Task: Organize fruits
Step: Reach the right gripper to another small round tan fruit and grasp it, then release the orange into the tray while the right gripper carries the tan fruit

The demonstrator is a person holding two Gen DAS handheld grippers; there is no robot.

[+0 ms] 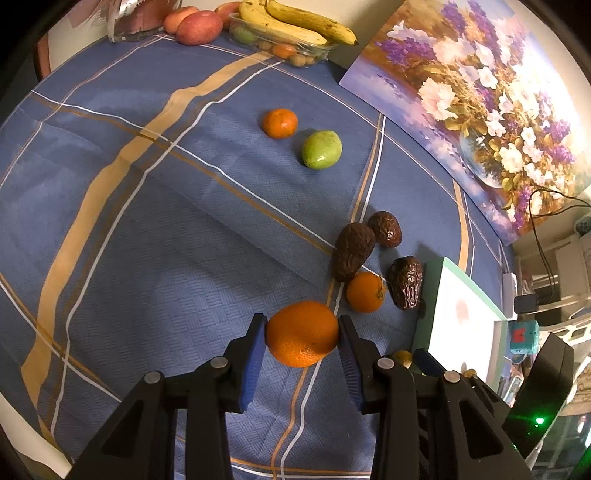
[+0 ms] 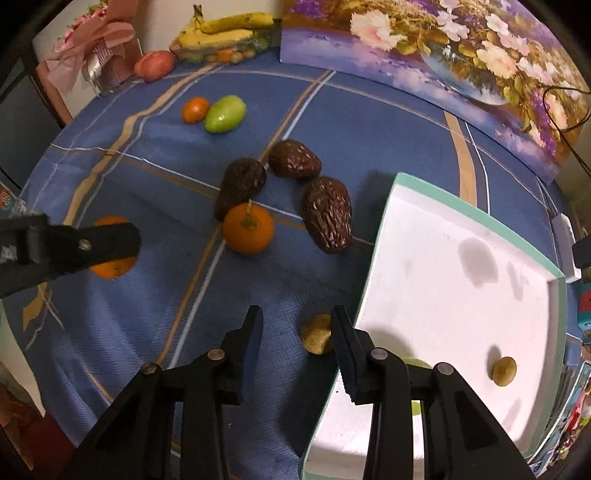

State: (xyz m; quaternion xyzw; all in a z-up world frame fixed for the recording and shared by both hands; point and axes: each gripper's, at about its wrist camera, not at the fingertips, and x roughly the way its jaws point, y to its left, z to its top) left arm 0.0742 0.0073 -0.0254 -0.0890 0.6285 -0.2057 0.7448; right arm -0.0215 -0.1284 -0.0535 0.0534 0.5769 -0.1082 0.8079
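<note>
My left gripper (image 1: 302, 328) is shut on a large orange (image 1: 302, 333) low over the blue cloth; it also shows in the right wrist view (image 2: 110, 258), partly hidden by the left gripper's finger. A smaller orange with a stem (image 2: 247, 229) lies beside three dark wrinkled avocados (image 2: 327, 219). A small orange (image 2: 195, 109) and a green fruit (image 2: 225, 113) lie farther back. My right gripper (image 2: 297, 332) is open over the cloth, a small tan fruit (image 2: 316, 338) against its right finger. A white tray with a green rim (image 2: 384, 206) holds another small tan fruit (image 2: 504, 371).
A clear box with bananas (image 2: 221, 33) on top and red apples (image 2: 154, 64) stand at the back edge. A flower painting (image 2: 461, 55) leans along the back right. A pink-ribboned gift (image 2: 92, 51) sits at the back left. The table edge is near at left.
</note>
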